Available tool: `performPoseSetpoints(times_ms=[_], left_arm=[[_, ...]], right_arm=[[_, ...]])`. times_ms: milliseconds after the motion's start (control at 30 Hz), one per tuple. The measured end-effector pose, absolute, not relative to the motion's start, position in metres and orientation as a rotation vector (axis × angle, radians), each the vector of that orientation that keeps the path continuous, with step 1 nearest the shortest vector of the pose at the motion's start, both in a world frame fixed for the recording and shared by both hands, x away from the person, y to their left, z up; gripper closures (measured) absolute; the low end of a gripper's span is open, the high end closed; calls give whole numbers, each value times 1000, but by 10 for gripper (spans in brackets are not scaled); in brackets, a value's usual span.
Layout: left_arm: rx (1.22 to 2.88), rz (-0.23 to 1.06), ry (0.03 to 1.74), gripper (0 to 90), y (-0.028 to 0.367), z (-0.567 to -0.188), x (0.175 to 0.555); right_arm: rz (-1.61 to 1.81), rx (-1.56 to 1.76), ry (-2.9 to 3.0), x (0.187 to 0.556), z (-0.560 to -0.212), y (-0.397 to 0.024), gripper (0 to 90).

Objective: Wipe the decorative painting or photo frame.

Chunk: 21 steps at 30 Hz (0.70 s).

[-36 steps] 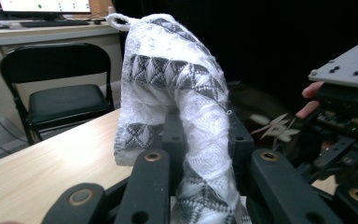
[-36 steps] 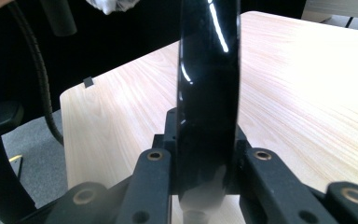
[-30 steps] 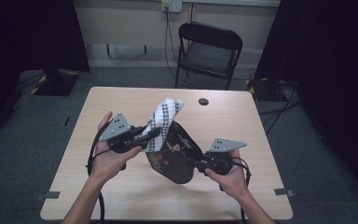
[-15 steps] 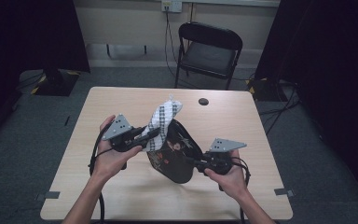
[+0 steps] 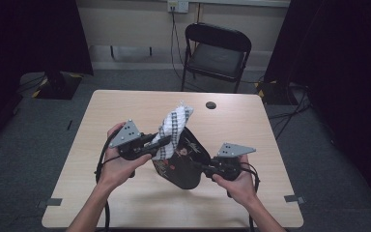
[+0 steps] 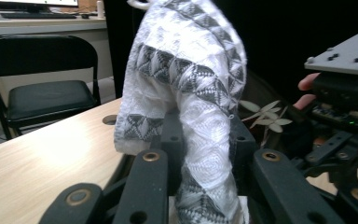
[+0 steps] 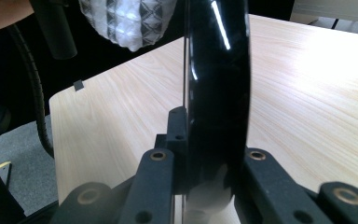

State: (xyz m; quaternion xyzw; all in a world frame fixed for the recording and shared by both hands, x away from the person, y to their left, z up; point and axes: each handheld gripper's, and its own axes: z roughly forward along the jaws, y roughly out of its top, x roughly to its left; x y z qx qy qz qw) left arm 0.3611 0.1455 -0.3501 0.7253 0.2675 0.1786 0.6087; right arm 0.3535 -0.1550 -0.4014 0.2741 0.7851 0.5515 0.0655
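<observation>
Two fingers (image 6: 205, 186) half hidden by cloth (image 6: 186, 84), plate (image 7: 216, 93) edge-on

A glossy black plate (image 5: 186, 162) (leaf print inside) stands tilted above the table, a white-and-grey patterned cloth (image 5: 175, 126) against it.

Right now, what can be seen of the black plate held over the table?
The black plate looks glossy and hard, dark with a printed pattern of pale leaves and small figures on its face. It is held tilted up above the wooden table, not resting flat. The right hand-held gripper clamps its rim edge-on, and the left hand-held gripper presses a white, grey-patterned cloth against its upper edge.
</observation>
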Motion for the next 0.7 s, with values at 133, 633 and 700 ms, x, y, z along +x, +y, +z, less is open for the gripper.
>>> performPoseSetpoints(times_ms=[133, 633, 700], left_arm=[[1664, 393, 668, 735, 154, -356, 368], [1709, 392, 587, 744, 136, -346, 354], [1715, 410, 596, 744, 135, -347, 355]], right_arm=[[1664, 831, 2367, 353, -401, -154, 804], [1663, 822, 2367, 353, -401, -153, 801], [1661, 824, 2366, 353, -401, -154, 801]])
